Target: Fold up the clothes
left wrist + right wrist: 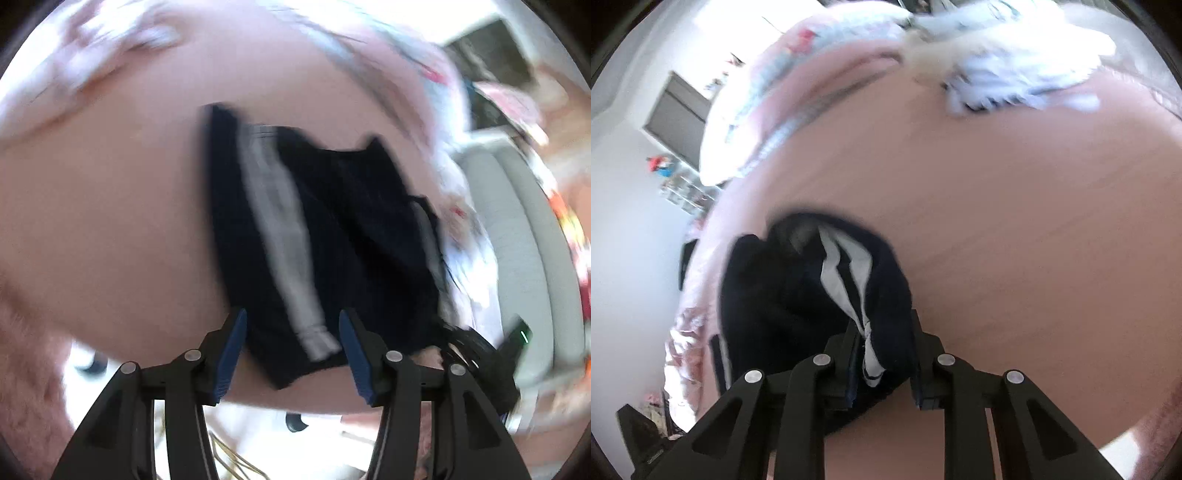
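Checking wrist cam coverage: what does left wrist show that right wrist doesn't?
Left wrist only: the left tongs open above the near edge of the dark striped garment, pads not pressing it; a white ribbed unit on the right.

Right wrist only: the right tongs shut on a bunched fold of the garment; a pale clothes heap far back.

Both: the garment on the pink bedspread.

Strong daylight floods in from the far side of the pink bed (110,206), blowing the bedding there out to white glare; both views smear with motion blur, worst on the dark garment (332,236) and the room beyond; fisheye bending curves everything, with black corners ringing each frame.
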